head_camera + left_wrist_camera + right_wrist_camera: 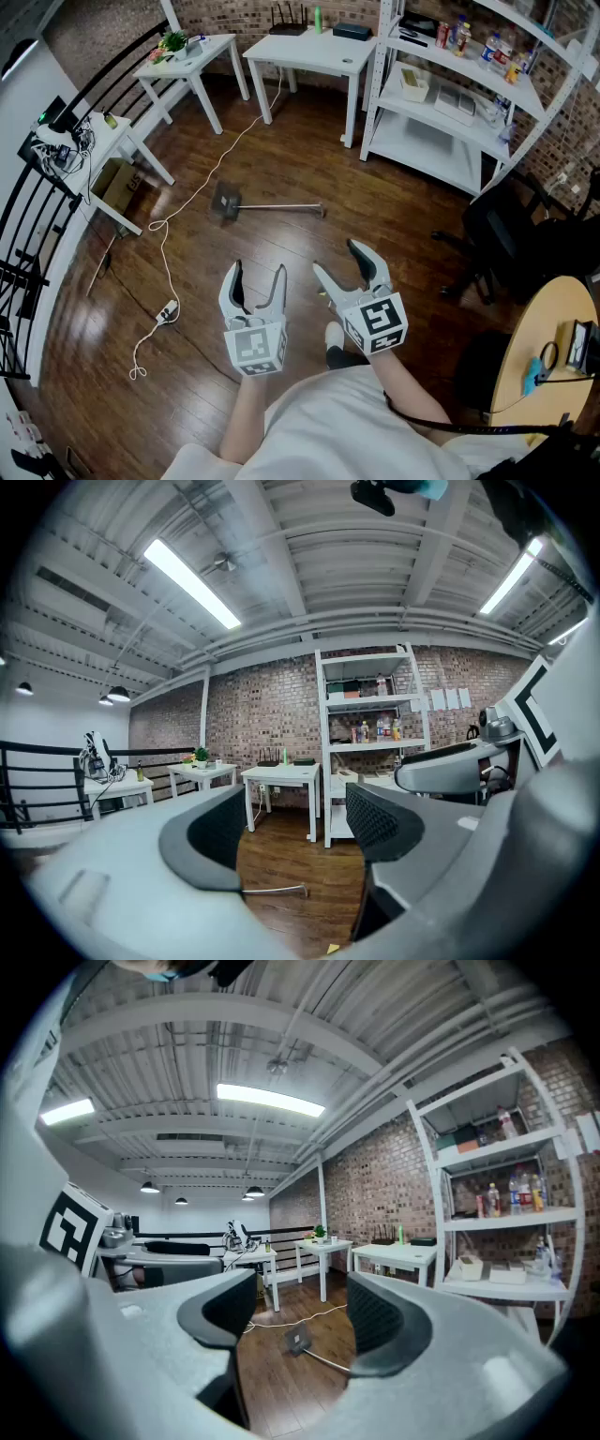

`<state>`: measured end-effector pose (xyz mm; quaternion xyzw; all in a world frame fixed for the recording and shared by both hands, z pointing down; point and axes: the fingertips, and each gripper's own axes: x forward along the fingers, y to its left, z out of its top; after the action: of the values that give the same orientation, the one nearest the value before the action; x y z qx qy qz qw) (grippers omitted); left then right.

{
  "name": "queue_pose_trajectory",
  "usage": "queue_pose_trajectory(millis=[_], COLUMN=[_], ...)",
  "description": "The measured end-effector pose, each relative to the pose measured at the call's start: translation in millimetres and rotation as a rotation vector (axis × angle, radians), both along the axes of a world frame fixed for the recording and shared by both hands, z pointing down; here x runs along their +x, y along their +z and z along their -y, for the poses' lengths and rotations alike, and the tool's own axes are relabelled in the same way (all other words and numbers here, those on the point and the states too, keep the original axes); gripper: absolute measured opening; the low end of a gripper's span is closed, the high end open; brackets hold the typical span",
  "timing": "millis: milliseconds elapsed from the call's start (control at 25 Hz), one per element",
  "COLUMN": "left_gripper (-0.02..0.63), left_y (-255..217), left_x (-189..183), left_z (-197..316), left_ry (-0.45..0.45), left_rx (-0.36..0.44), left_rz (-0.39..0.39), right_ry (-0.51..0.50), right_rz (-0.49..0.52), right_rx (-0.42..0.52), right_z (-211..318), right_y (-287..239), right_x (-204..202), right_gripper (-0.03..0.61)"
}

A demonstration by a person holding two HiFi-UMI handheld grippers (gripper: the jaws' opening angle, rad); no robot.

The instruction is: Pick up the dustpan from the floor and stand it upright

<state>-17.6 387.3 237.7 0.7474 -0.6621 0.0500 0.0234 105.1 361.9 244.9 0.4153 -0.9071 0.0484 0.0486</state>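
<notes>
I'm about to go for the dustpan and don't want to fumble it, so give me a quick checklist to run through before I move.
1. Dustpan found: ok. It lies on the wooden floor, and its long handle points right in the head view.
2. Left claw ready: ok. Its jaws are apart with nothing between them.
3. Right claw ready: ok. Its jaws are apart and empty.
4. Claws at the dustpan: not ok. Both are held near the body, well short of it.
5. White cable clear of the pan: cannot tell. It runs close past the pan's left side.
6. Dustpan upright: not ok. It is lying down.
</notes>
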Motion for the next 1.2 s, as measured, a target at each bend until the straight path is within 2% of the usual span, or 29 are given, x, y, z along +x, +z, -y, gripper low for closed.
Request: queue_pose_trajectory(millis=[160,360,560,640,760,840,1040,1200], left_gripper=[0.342,0.342,0.342,0.342,0.327,0.327,0.331,0.331], left_y=[0,24,54,62,58,59,102,165], left_x=[-1,-20,-57,-75,-104,-123,-170,-182], left_z=[62,125,202,243,312,359,440,485], left_ry=[-0.018,-0.035,0.007,0.039,0.094,0.125,0.212,0.243], left_rx=[-0.005,-0.067,-0.116,-0.098,0.006,0.037,-0.058,-0.179], left_rz=[-0.001,-0.019,-0.050,-0.073,-0.065,-0.055,-0.068,-0.081], right_ry=[-0.044,-0.023,0.011,0.033,0.040,0.038,0.085,0.118], right_rz=[-0.028,-0.038,-0.072,-0.087,-0.116,-0.126,-0.137,-0.254], right_rx=[0.013,-0.109,-0.162,-0.173,-0.188,-0.201,-0.261,-0.383], right_z=[58,125,196,235,297,334,387,414], right_y=[0,40,74,86,95,101,133,200], right_x=[-8,-13,-44,-61,-92,-113,-161,-157], right_gripper=[0.288,0.282,0.278,0.278,0.278,0.278,0.278,0.278])
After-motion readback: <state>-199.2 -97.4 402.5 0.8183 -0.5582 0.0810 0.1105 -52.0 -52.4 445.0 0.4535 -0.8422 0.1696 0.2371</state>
